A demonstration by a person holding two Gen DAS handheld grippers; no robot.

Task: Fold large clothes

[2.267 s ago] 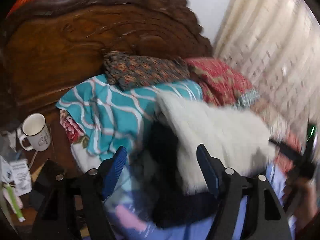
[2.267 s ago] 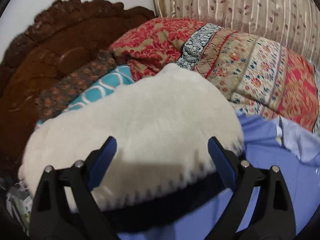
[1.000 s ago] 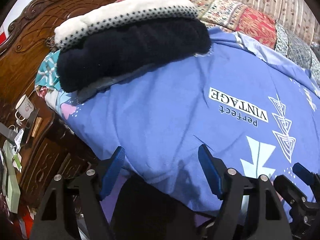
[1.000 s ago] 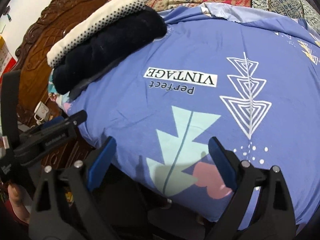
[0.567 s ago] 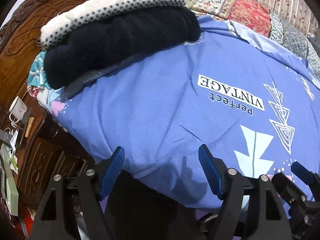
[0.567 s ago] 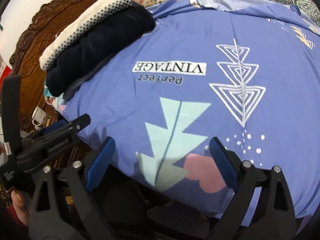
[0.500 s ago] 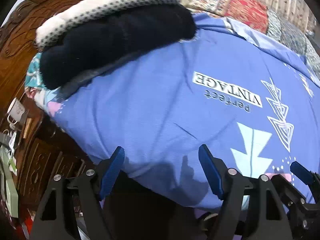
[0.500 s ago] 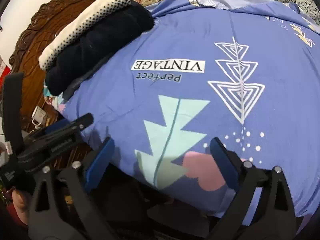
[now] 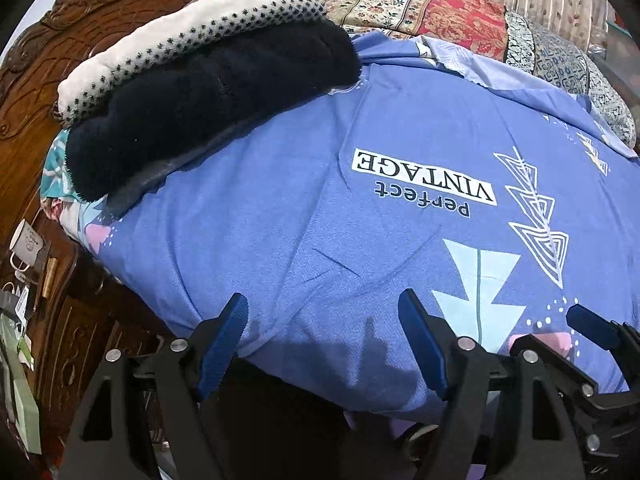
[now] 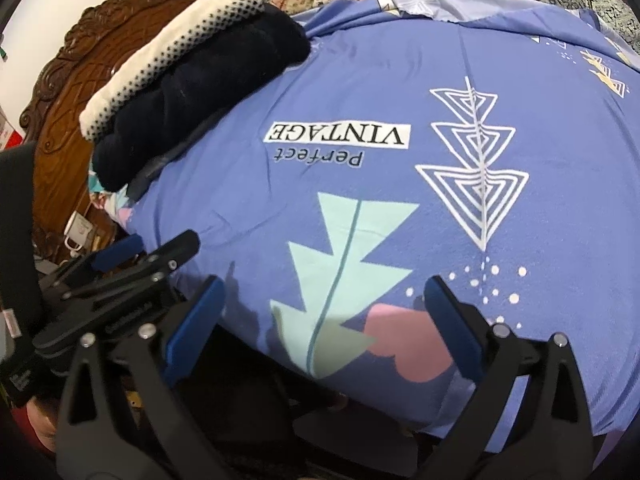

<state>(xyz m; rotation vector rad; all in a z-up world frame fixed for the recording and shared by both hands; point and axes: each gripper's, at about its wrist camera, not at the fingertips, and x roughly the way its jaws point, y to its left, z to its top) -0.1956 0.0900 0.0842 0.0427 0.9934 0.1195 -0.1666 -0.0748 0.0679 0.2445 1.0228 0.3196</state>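
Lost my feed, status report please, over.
Both tools open, left, right, holding nothing. Folded sweater stacked by headboard. Blue bedsheet bare ahead.

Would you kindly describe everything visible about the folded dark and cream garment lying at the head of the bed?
The folded garment looks like thick, fuzzy knit: a navy body below and a cream layer on top, edged with small dark dots. It lies as a compact, flat bundle on the blue printed bedsheet, beside the carved wooden headboard, with a patterned quilt behind it. Neither tool touches it; both are open at the near bed edge.
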